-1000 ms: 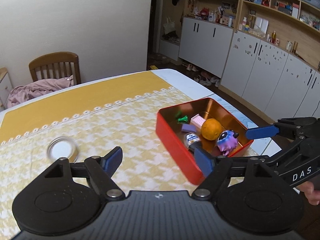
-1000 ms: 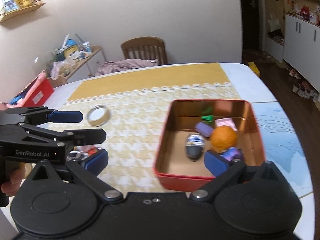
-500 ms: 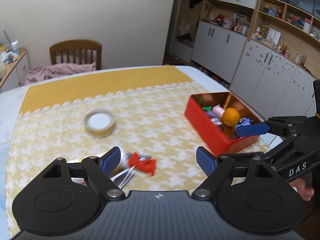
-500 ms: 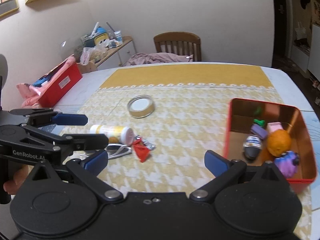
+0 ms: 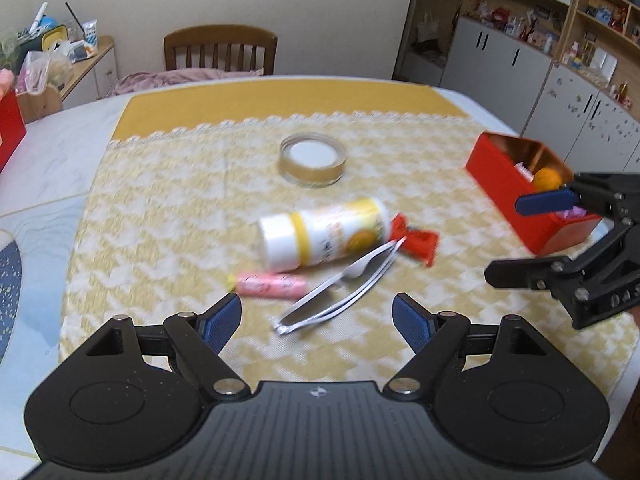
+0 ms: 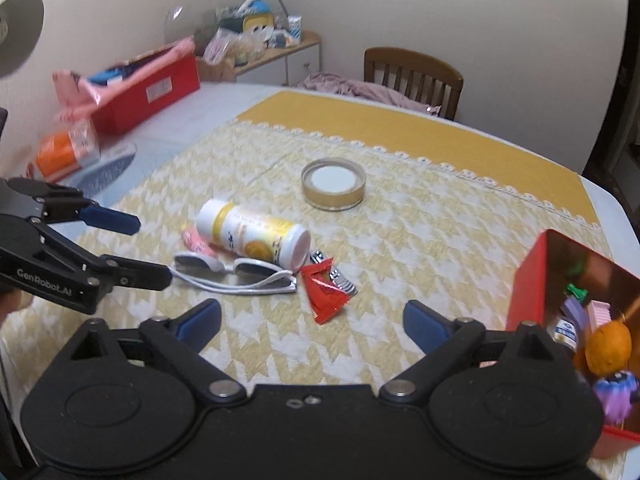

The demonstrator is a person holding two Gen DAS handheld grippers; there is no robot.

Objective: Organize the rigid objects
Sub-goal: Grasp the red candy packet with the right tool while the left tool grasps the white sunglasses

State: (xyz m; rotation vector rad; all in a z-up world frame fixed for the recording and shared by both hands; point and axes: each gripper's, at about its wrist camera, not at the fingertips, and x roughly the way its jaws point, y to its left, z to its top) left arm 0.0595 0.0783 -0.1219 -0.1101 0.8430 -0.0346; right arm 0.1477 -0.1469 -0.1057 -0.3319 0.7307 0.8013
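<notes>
Since a second ago we have swung both grippers leftward, away from the red tin (image 5: 505,178) and toward the loose pile in the middle of the yellow tablecloth (image 5: 180,184). Our left gripper (image 5: 317,316) hovers above the cloth with its fingers spread wide and nothing between them, just short of the metal tongs (image 5: 340,284). Our right gripper (image 6: 312,320) is likewise wide open and empty, with the red snack wrapper (image 6: 326,290) lying ahead of its gap. A white and yellow bottle (image 5: 322,232) lies on its side at the centre of the pile, touching the tongs and the wrapper, and a pink tube (image 5: 270,285) lies just beside its cap end. Further back, well apart from the pile, sits a tape roll (image 5: 312,159). At the right edge the tin holds an orange (image 6: 608,346), a purple toy (image 6: 616,396) and several smaller pieces.
</notes>
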